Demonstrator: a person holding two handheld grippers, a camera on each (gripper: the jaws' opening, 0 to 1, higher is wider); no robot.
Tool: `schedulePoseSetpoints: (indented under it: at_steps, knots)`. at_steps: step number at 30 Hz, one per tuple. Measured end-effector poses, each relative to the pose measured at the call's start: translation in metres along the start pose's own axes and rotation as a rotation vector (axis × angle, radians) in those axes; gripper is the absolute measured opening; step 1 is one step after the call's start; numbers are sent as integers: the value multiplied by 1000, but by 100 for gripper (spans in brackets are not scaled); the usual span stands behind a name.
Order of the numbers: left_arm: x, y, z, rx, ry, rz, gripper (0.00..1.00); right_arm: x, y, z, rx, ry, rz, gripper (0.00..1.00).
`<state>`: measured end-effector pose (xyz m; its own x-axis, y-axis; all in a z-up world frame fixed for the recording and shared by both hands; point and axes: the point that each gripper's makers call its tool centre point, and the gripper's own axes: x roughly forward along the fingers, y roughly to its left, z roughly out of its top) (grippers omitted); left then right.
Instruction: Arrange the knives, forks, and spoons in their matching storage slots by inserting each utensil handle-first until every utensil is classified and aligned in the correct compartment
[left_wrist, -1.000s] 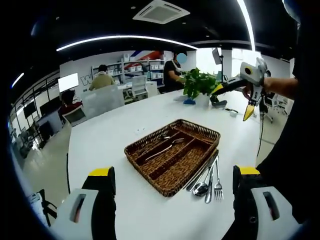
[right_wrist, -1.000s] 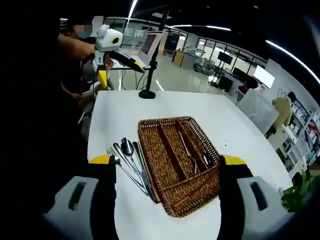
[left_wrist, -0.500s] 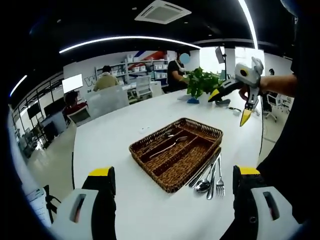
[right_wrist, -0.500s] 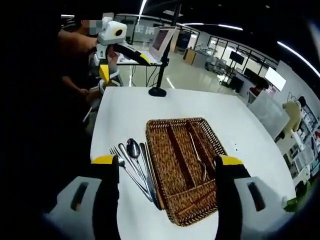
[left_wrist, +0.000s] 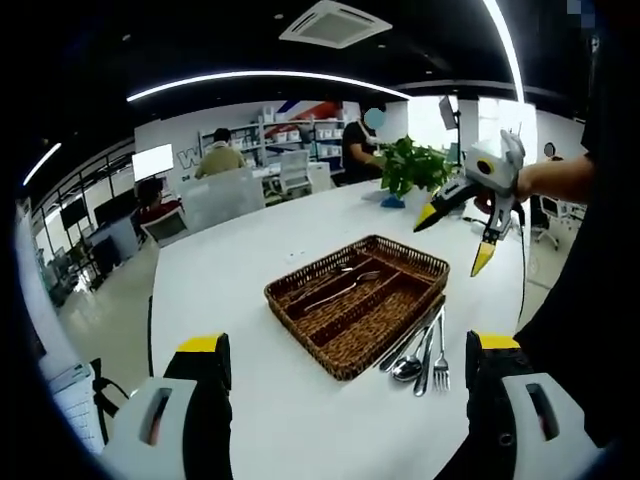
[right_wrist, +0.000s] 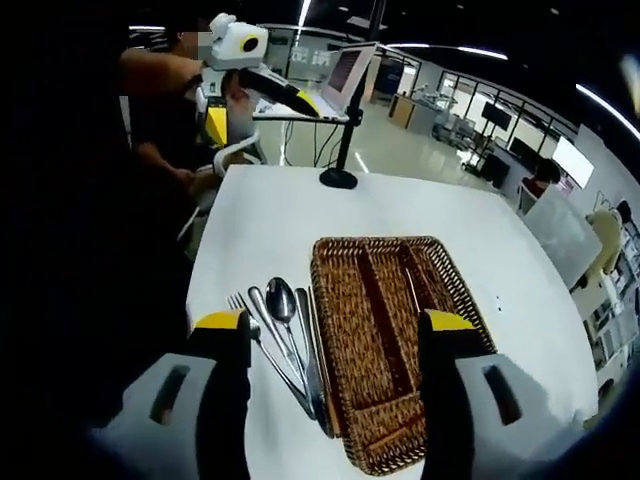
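Since the earlier frame, the right gripper (left_wrist: 462, 237) has been lowered in the left gripper view and brought nearer the basket (left_wrist: 357, 312); the things on the worktop (left_wrist: 230, 290) lie as they did. That gripper is held above the worktop's far side, its yellow-tipped fingers (left_wrist: 482, 258) spread wide with nothing between them.

The left gripper (left_wrist: 345, 420) is seen with its own fingers spread wide too, nothing held; in the right gripper view it (right_wrist: 262, 108) is held up beyond the worktop's far edge, likewise spread.

A wicker basket with long compartments set side by side sits mid-worktop. In the left gripper view, a spoon and what appears to be other cutlery (left_wrist: 340, 288) are seen lying lengthwise in the far compartments; the near compartments look bare. In the right gripper view one utensil (right_wrist: 411, 287) is seen in a compartment on the right.

Just beside the basket's long side, loose on the worktop, a knife (right_wrist: 313, 362), a spoon (right_wrist: 282, 303) and a fork (right_wrist: 240, 305) are laid parallel, with another thin handle among them, the knife nearest the basket. A plant (left_wrist: 413, 166) stands at the far end.
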<state>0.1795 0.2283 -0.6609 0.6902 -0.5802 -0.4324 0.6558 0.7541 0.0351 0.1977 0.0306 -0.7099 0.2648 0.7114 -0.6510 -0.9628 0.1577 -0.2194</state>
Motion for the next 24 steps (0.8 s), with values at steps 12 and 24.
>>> schedulePoseSetpoints:
  at_steps: [12,24]
  knots:
    - [-14,9,-9,-17,1,38,100,47,27,-15,-11,38,123,50]
    - [-22,7,-17,-35,0,58,100,86,38,-62,7,138,194,29]
